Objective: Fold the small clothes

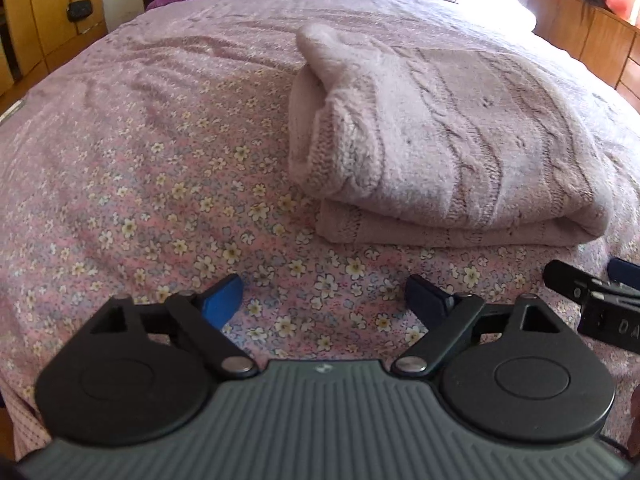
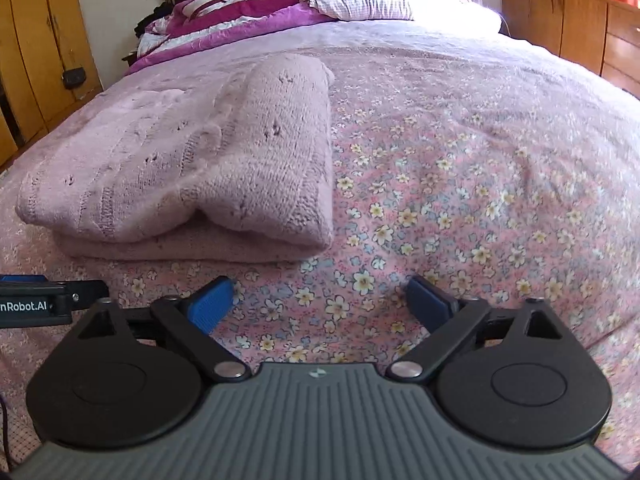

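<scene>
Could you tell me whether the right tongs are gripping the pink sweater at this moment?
No, the right tongs stand open over the floral bedspread, apart from the folded pink sweater.

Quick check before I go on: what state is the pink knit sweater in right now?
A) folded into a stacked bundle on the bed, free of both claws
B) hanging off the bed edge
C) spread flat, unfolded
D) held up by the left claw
A: the pink knit sweater lies folded in layers on the floral bedspread, while the left claw and right claw are open and empty, short of it.
</scene>
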Motion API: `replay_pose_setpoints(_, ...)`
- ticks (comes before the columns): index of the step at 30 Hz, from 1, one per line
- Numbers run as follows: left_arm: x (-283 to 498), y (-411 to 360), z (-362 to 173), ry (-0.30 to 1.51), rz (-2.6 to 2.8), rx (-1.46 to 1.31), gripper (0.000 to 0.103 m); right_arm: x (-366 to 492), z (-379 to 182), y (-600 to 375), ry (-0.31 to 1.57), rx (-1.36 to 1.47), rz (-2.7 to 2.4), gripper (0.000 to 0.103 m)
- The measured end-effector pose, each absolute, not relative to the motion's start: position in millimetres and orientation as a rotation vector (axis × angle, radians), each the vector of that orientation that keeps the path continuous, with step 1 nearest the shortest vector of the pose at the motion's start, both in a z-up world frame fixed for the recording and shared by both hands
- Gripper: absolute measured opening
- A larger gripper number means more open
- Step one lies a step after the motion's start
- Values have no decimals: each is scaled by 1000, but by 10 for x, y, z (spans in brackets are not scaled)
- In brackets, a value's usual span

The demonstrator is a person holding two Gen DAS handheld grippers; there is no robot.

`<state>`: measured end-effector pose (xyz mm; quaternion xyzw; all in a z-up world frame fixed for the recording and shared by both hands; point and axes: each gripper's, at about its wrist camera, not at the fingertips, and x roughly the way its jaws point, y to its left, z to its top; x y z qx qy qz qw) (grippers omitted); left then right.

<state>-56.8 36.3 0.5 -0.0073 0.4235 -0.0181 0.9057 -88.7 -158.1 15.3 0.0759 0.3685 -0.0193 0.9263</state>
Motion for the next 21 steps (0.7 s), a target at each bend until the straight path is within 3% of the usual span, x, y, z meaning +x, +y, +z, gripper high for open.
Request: replay_pose_setpoints(21, -581, 332, -2, 879, -21, 3, 95, -843, 60, -1555, 743, 156, -56, 103)
